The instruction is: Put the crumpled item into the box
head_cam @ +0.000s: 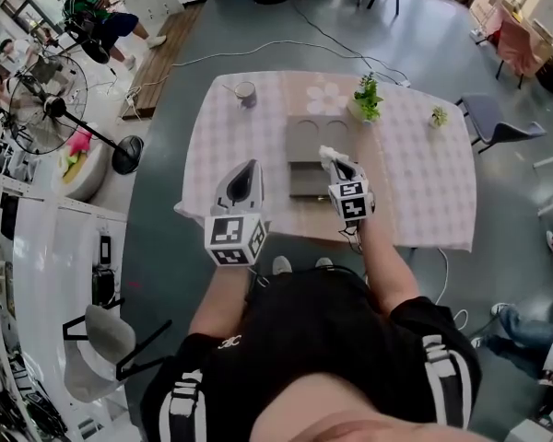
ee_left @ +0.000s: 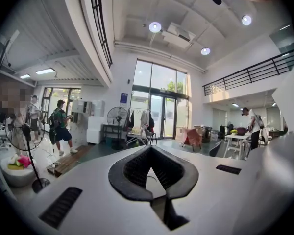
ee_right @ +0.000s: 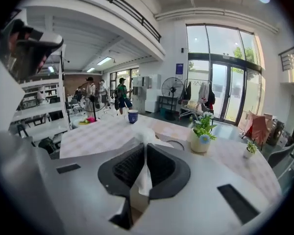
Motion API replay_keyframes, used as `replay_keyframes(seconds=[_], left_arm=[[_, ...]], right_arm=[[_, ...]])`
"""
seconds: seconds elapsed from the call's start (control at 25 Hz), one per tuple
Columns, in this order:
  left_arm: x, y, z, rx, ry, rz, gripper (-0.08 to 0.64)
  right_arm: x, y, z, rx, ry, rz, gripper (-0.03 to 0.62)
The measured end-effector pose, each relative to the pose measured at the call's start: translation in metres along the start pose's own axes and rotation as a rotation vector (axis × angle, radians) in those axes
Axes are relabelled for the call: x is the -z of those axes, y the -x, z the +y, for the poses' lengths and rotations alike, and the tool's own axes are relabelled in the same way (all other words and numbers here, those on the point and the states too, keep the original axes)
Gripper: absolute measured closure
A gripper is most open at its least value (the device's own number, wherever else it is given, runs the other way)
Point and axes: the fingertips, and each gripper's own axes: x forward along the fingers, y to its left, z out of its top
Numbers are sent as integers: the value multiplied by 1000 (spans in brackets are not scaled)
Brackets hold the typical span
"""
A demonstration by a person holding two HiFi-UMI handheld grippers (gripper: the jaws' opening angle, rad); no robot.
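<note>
A white crumpled tissue [head_cam: 328,155] is pinched between the jaws of my right gripper [head_cam: 336,162], held over the grey box [head_cam: 306,168] in the middle of the table. In the right gripper view the tissue [ee_right: 145,176] hangs in the narrow slit of the right gripper [ee_right: 144,148], and part of the box's lid [ee_right: 175,143] shows just beyond. My left gripper [head_cam: 247,166] hovers over the table's near left part, shut and empty. In its own view the left gripper [ee_left: 150,151] points out into the room, with no table visible.
The table [head_cam: 415,182] has a checked cloth. A dark mug [head_cam: 246,92] stands at its far left, a potted plant [head_cam: 367,98] behind the box, a smaller plant [head_cam: 438,116] at far right. A floor fan [head_cam: 46,90] and people are off left, a chair [head_cam: 493,122] off right.
</note>
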Motion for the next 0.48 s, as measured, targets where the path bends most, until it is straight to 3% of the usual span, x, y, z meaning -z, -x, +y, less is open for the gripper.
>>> replay_keyframes(seconds=[0.48], left_arm=[[2,1,19,-35,-1,2,569]], right_arm=[[76,-47,13,-86,43,234,575]])
